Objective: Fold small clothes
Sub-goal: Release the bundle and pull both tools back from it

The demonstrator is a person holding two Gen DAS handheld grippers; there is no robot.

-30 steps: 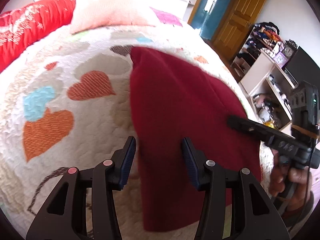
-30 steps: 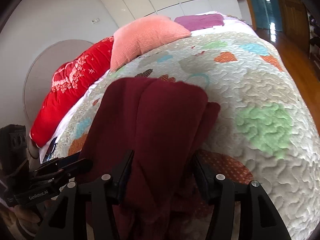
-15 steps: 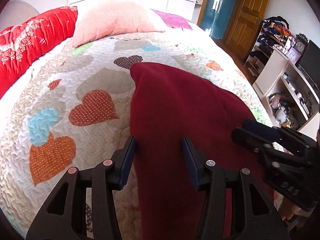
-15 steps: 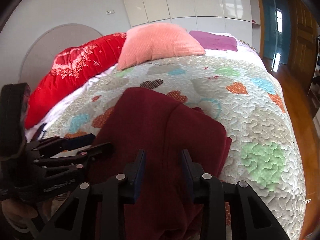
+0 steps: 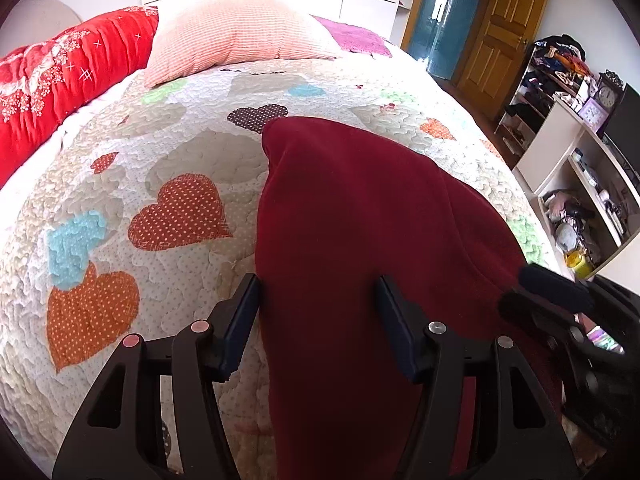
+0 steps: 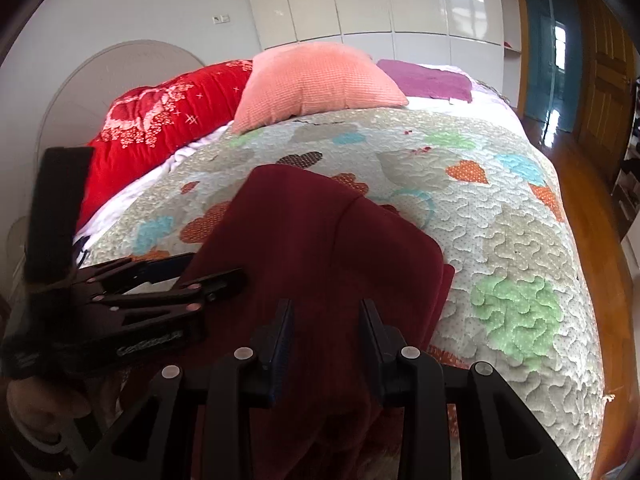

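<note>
A dark red garment [image 5: 360, 220] lies lengthwise on the heart-patterned quilt [image 5: 120, 200], one layer folded over another along its right side [image 6: 392, 248]. My left gripper [image 5: 318, 308] sits over the garment's near left edge. Its jaws are opening; cloth lies between them, with the left pad just outside the edge. My right gripper [image 6: 326, 324] is at the near right part, its narrow jaws closed on bunched red fabric. Each gripper shows in the other's view: the right gripper [image 5: 520, 290] at the garment's right edge, the left gripper [image 6: 216, 268] at its left.
A pink pillow [image 5: 240, 32], a red blanket [image 5: 60, 72] and a purple cloth [image 5: 356, 36] lie at the bed's head. Cluttered white shelves [image 5: 580, 160] and a wooden door [image 5: 500, 20] stand to the right. Wooden floor [image 6: 592, 200] runs beside the bed.
The left jaws have widened around the garment's edge. The right jaws have narrowed onto the red fabric and the right gripper has rolled level. Both views now show more of the bed's head.
</note>
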